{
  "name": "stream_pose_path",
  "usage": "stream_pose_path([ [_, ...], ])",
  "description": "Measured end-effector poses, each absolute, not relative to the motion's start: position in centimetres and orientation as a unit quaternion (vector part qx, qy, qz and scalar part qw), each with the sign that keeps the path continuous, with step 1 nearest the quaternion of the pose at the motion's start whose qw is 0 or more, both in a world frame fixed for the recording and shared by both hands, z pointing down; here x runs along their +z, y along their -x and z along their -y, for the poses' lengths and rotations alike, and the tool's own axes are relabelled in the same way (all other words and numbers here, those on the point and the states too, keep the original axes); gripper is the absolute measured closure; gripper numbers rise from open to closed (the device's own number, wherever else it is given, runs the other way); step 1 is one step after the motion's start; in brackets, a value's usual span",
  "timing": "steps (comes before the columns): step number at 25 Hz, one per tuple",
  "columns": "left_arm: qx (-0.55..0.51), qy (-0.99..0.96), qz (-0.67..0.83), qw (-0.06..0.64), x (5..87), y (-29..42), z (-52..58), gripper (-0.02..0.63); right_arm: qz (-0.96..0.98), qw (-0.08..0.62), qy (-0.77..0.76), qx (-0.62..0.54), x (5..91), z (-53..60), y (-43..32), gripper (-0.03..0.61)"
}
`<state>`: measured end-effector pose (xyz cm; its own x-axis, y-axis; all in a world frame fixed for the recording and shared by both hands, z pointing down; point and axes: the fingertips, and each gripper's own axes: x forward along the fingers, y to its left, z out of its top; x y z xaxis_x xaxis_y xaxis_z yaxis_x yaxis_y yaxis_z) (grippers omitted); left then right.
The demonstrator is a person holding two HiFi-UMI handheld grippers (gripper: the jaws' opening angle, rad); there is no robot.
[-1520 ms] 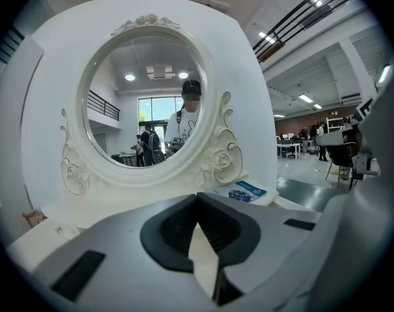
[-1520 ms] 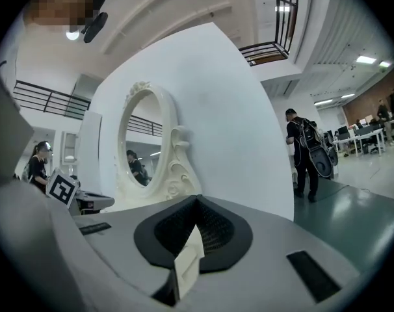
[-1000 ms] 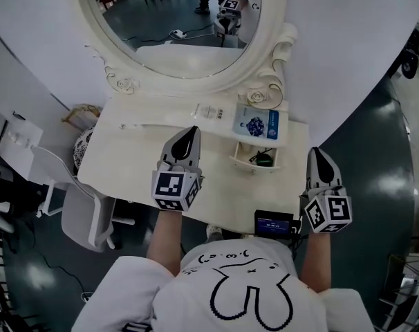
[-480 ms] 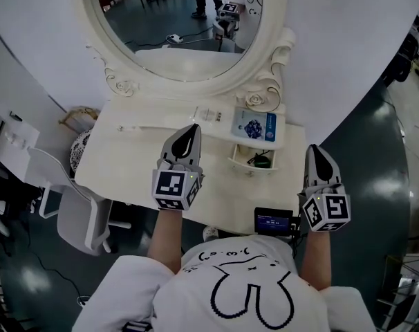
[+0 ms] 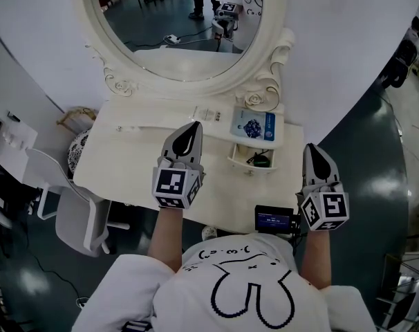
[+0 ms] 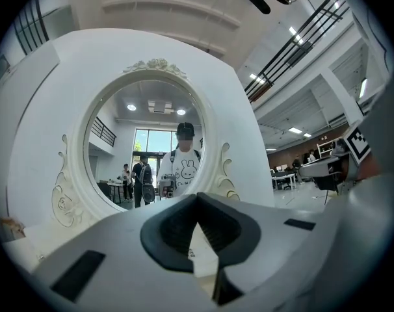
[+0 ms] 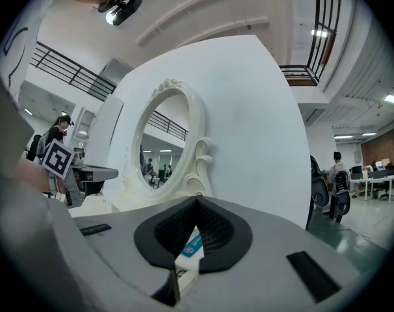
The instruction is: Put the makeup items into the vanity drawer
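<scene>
On the cream vanity top (image 5: 119,164) lie a white tube (image 5: 207,112), a blue-and-white packet (image 5: 256,126) and a thin white stick (image 5: 131,126). A small drawer (image 5: 245,162) stands pulled out at the right, with a dark round item (image 5: 263,160) inside. My left gripper (image 5: 193,128) hovers over the tabletop just short of the tube, shut and empty. My right gripper (image 5: 311,149) hangs off the table's right edge, beside the drawer, shut and empty. In the left gripper view the touching tips (image 6: 197,198) frame the white tube (image 6: 201,255). In the right gripper view the packet (image 7: 192,244) shows behind the tips (image 7: 197,201).
A large oval mirror (image 5: 189,26) with carved scrolls backs the table. A white chair (image 5: 81,216) and a wicker basket (image 5: 77,116) stand at the left. A black device with a lit screen (image 5: 274,221) hangs at the person's chest.
Almost nothing has changed: both grippers hold their places and stay shut, and the head view has shifted slightly.
</scene>
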<state>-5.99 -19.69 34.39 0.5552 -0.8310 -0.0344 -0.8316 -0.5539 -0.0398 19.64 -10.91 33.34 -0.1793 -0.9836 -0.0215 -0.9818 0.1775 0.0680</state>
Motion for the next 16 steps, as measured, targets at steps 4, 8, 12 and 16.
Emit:
stream_pose_path([
  [4, 0.005, 0.883, -0.469, 0.025, 34.4, 6.0, 19.6, 0.595, 0.77, 0.017, -0.637, -0.033, 33.4, 10.9, -19.3, 0.565],
  [8, 0.004, 0.885, -0.464, 0.026, 34.4, 5.8, 19.4, 0.594, 0.772, 0.015, -0.635, -0.033, 33.4, 10.9, -19.0, 0.565],
  [12, 0.004, 0.887, -0.461, 0.029, 34.0, 5.9, 19.2, 0.594, 0.774, 0.013, -0.632, -0.036, 33.2, 10.8, -18.7, 0.565],
  [16, 0.005, 0.886, -0.462, 0.03, 33.8, 6.2, 19.0, 0.595, 0.776, 0.012, -0.629, -0.038, 33.0, 10.6, -18.3, 0.565],
])
